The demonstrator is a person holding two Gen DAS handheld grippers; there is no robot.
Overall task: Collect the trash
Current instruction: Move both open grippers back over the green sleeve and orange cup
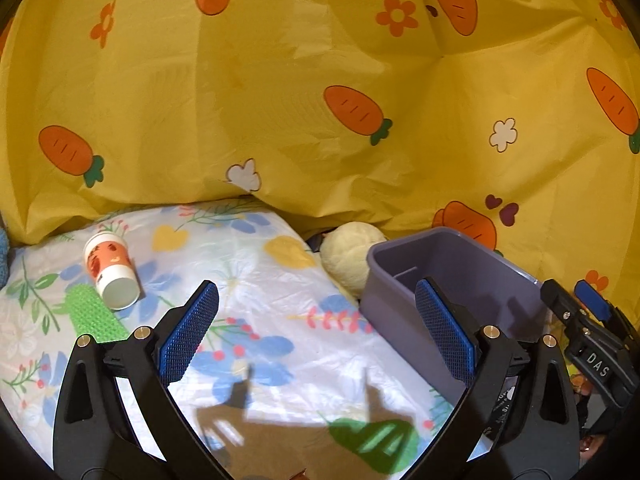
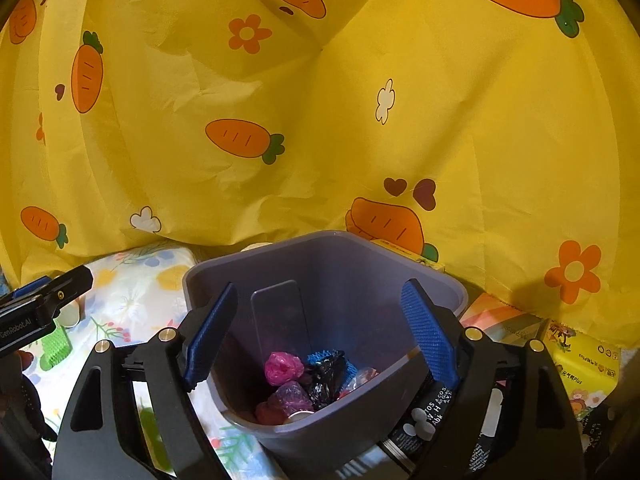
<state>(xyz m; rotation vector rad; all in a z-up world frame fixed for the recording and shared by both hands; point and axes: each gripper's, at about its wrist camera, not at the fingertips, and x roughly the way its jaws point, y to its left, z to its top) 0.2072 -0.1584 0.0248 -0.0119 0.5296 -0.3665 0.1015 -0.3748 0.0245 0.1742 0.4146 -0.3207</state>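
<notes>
Now, cup risk: the paper cup (image 1: 111, 272) lies on its side at ten o'clock from the left gripper (image 1: 316, 332); a pinch on its thin wall may crush it or roll it off toward the green mesh piece (image 1: 90, 312) touching it.
Bin risk: the purple bin (image 1: 452, 280) sits on soft floral bedding (image 1: 260, 280); a knock on its rim could tip it and spill what it holds.
Left gripper state: jaws wide apart, nothing between them.
Right gripper state: the right gripper (image 2: 320, 336) hangs over the bin mouth, jaws wide, holding nothing.
Trash left out: one cup and one green mesh piece, both well apart from the bin, at nine o'clock from it.
Trash in bin: one pink wad (image 2: 283, 367), one black bag (image 2: 326, 380), one blue mesh scrap (image 2: 320, 357), and a few more crumpled wrappers I cannot count surely.
Bins: one.
Other: one cream plush lump (image 1: 348, 258) just beside the bin.
</notes>
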